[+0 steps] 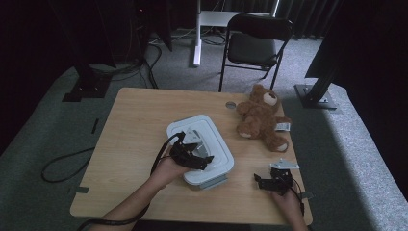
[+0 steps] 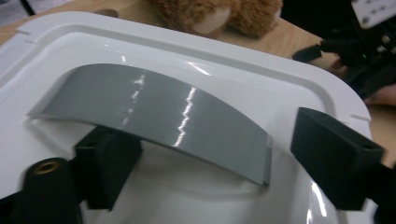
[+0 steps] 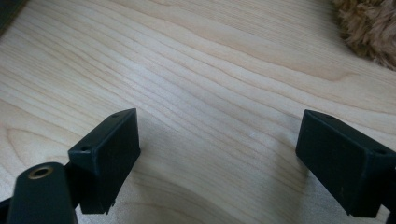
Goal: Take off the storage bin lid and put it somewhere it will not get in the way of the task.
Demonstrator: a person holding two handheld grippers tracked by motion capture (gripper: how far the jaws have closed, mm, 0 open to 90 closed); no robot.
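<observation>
White lidded box [image 1: 217,149] sits mid-frame in the high view on wooden table [image 1: 134,130], grey handle [image 2: 154,116] arching across its lid. Left gripper [image 1: 192,156] is over the box's near part, held by left hand [image 1: 168,168]. In the left gripper view its jaws are spread wide, one tucked just under the handle's lower edge at lower left, the other to the right past the handle's end, nothing clamped. Right gripper [image 1: 274,182] is at lower right of the high view, held by right hand [image 1: 288,199], above bare table, well apart from the box. In the right gripper view its jaws are wide apart, empty, wood grain between them. Brown teddy bear [image 1: 262,118] lies upper right of the box. Black chair [image 1: 255,43] stands beyond the table at top of frame.
</observation>
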